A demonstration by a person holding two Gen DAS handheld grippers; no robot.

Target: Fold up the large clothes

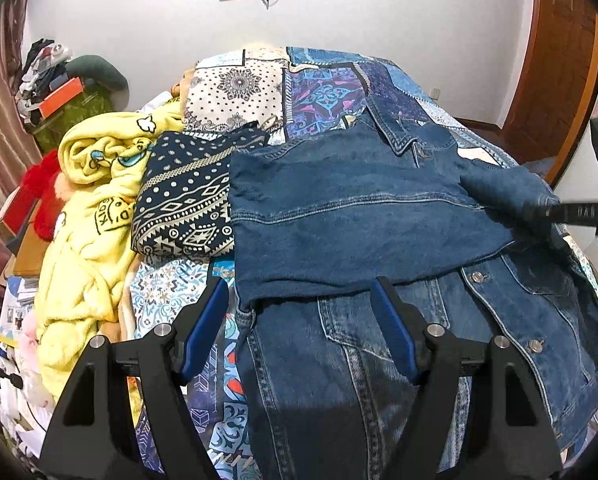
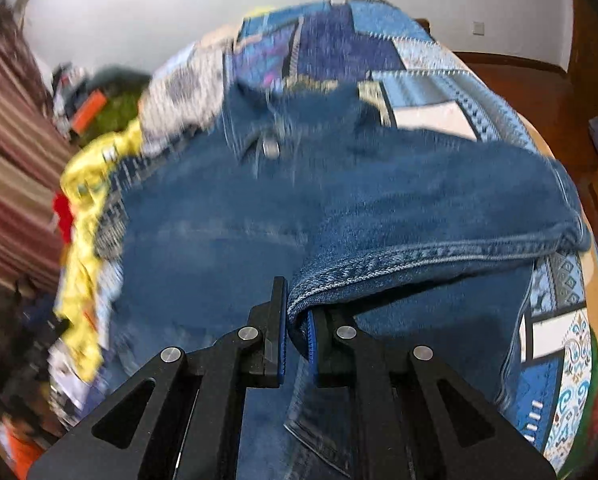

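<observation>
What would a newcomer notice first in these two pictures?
First, the blue denim jacket spread across the patchwork bedspread, with one part folded over its front. The right gripper is shut on a hemmed edge of the denim, while the left gripper hangs open above the jacket. At the left lies a yellow blanket.

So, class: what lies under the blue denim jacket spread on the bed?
Under the blue denim jacket shows a blue patchwork bedspread; on one side, a navy patterned cloth passes beneath. Anything else underneath stays covered.
</observation>
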